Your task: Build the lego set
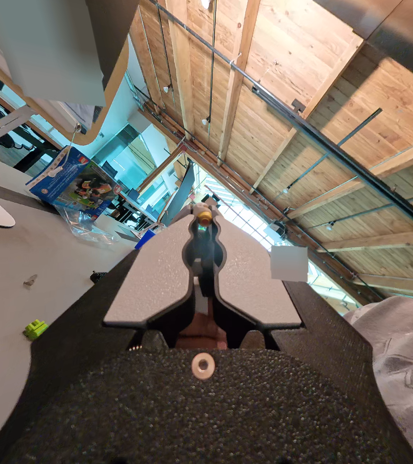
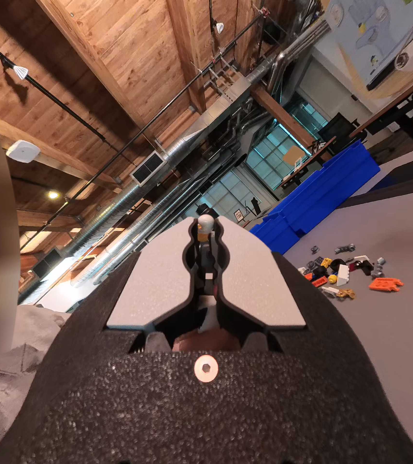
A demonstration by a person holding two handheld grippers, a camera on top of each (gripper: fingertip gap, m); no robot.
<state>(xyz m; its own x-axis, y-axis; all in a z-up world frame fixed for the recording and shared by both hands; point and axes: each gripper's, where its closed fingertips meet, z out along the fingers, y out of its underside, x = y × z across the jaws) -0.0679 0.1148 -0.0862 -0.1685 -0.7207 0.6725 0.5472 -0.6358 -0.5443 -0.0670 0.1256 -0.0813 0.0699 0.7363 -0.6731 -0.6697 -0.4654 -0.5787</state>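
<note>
Both claws are pinching a small minifigure, raised off the counter and tilted toward the ceiling.

The minifigure [image 1: 204, 216], with a yellow stud and a grey rounded cap [image 2: 206, 223], is sitting at the fingertips; the left claw [image 1: 203, 221] is closing on it, and the right claw [image 2: 206, 224] is gripping what seems the same piece from the other side, though that is hard to confirm. Loose bricks [image 2: 346, 273] in orange, white, black and yellow are lying on the grey counter [image 2: 388, 339], near stacked blue bins [image 2: 326, 198]. In the left view, a green brick [image 1: 35, 329] is lying on the counter [image 1: 24, 251], well apart from the box [image 1: 75, 180] and clear bag [image 1: 90, 226] behind it.
</note>
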